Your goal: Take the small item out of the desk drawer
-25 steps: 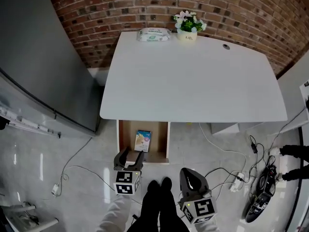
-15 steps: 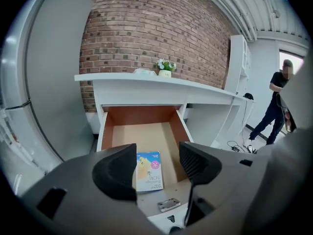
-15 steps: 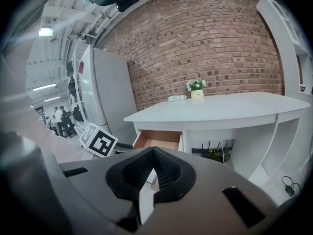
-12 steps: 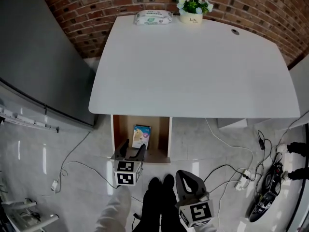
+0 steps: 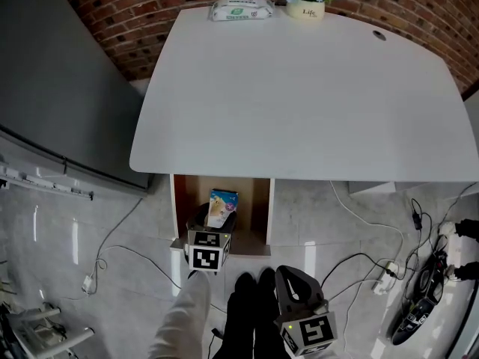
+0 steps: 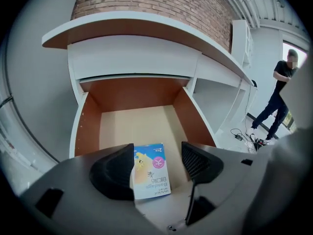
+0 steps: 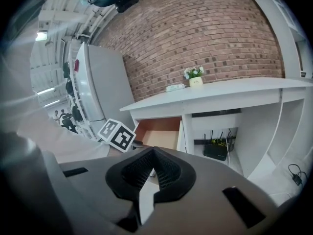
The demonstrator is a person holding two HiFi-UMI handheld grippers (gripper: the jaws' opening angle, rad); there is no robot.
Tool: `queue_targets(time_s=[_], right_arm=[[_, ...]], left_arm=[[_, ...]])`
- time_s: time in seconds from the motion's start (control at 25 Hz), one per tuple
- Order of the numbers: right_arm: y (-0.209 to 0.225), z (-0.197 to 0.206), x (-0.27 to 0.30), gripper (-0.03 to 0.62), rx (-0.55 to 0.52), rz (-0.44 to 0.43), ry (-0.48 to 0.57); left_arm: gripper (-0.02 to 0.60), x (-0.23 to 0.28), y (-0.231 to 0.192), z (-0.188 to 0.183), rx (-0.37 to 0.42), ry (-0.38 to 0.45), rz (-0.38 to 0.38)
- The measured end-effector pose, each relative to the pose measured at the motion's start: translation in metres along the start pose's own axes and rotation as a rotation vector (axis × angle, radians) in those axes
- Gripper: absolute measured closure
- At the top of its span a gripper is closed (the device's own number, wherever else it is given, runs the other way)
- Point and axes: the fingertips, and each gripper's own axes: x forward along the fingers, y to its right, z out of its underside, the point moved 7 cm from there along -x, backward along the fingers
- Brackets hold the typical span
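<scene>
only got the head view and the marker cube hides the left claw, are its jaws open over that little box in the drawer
Observer: yes, the left claw has its jaws apart. They have just been opening, and the bandage box shows between them, not gripped.
Operator: box flat or leaning
Observer: flat on the floor of the drawer, printed face up; the print reads Bandage.
Operator: and the right claw
Observer: the right claw has its jaws together with nothing between them.
</scene>
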Motion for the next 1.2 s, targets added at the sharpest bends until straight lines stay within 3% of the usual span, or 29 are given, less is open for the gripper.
queue_targets(time_s=[0.16,0.36,0.6,1.2], right_arm=[[0.005,0.005,0.008,0.571,0.004,0.007,0.001],[0.008,0.009,0.016,0.571,0.018,0.006,-0.018],[0.01,0.014,0.024,0.571,0.041,0.008,-0.023],[0.02,0.013,0.033,0.571,0.062,-0.005,-0.048]], left_arm=[[0.264,0.018,-0.004,0.008,0.012,-0.049,-0.005],[0.253,0.031,-0.01,0.01,-0.079,-0.128,0.015],[0.237,0.044,-0.016,0.009,-0.108,-0.215,0.007],[0.204,0.089,-0.025,0.036,-0.113,-0.308,-0.047]])
